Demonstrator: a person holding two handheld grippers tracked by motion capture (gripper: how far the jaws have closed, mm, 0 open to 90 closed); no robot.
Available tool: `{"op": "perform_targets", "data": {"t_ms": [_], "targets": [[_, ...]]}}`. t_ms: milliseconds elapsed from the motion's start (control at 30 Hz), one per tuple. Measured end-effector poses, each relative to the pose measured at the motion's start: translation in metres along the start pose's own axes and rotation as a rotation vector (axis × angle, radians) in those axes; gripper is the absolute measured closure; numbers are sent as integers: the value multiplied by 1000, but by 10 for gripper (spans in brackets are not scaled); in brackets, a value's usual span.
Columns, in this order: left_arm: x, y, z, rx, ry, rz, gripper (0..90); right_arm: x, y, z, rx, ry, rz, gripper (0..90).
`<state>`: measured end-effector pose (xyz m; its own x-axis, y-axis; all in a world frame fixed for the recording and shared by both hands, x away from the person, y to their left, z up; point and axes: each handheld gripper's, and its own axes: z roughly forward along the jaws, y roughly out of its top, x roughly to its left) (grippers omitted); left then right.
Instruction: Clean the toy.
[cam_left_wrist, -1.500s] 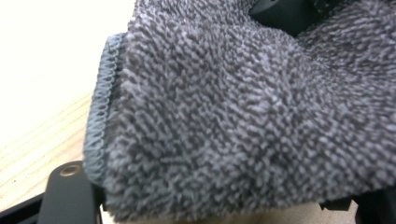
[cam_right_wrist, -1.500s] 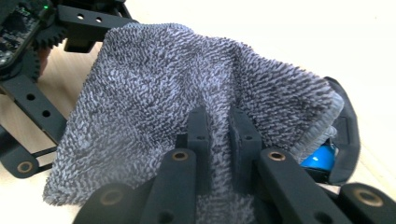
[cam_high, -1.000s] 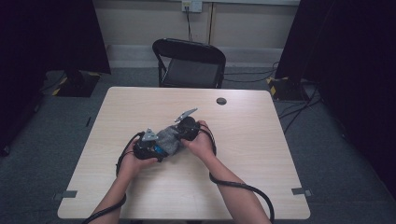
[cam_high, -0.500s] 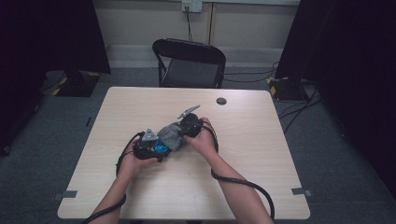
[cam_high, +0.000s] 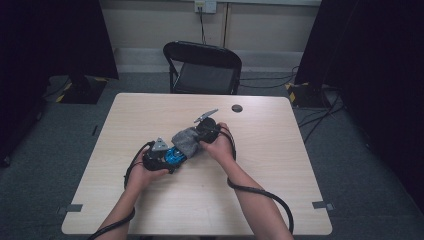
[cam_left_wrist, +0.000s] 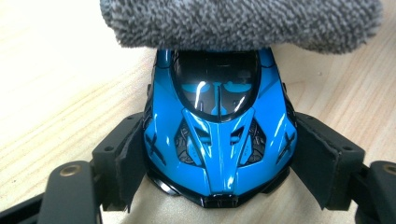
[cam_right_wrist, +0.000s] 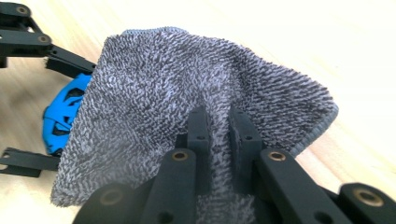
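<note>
At mid-table (cam_high: 280, 200) the left gripper (cam_left_wrist: 219, 154) clamped a blue toy car (cam_left_wrist: 219, 140) by its flanks, wheels on the wood. The right gripper (cam_right_wrist: 218, 123) pinched a grey cloth (cam_right_wrist: 187, 93) (a fold nipped between its jaws), which lay over the car's far end.

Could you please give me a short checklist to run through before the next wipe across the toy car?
1. Left gripper clamps the blue toy car on both flanks: ok.
2. Right gripper pinches the grey cloth firmly: ok.
3. Cloth rests on the car's far end: ok in the left gripper view.
4. Car sits flat on the table: cannot tell, wheels hidden.
5. Small dark disc lies well away from the work: ok.
6. Cables trail off the table's near edge, away from the car: ok.
</note>
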<state>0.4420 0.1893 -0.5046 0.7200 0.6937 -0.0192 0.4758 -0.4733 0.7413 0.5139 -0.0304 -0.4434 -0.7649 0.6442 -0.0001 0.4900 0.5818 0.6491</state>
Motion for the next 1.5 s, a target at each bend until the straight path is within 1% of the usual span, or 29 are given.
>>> {"op": "perform_targets", "data": {"t_ms": [100, 233, 367, 533, 700, 767, 800, 1067, 1233, 1400, 1500], "targets": [[0, 0, 0, 0, 0, 1, 241, -2, 0, 0, -1, -5, 1, 816], [0, 0, 0, 0, 0, 0, 241, -6, -1, -1, -8, -13, 19, 816], [0, 0, 0, 0, 0, 1, 241, -10, -2, -2, -6, -28, 22, 816], [0, 0, 0, 0, 0, 1, 241, -14, -4, -3, -11, -30, 38, 816], [0, 0, 0, 0, 0, 1, 241, -19, -6, -5, 0, -55, 39, 816], [0, 0, 0, 0, 0, 1, 241, -22, -9, -5, -3, -45, 54, 816], [0, 0, 0, 0, 0, 0, 242, -23, -9, -5, -4, -48, 57, 816], [0, 0, 0, 0, 0, 0, 241, -27, -13, -6, 1, -62, 54, 816], [0, 0, 0, 0, 0, -1, 241, -29, -16, -6, 1, -64, 69, 816], [0, 0, 0, -1, 0, -1, 241, -30, -19, -8, 6, -72, 68, 816], [0, 0, 0, -1, 0, -1, 241, -32, -22, -10, 4, -71, 79, 816]]}}
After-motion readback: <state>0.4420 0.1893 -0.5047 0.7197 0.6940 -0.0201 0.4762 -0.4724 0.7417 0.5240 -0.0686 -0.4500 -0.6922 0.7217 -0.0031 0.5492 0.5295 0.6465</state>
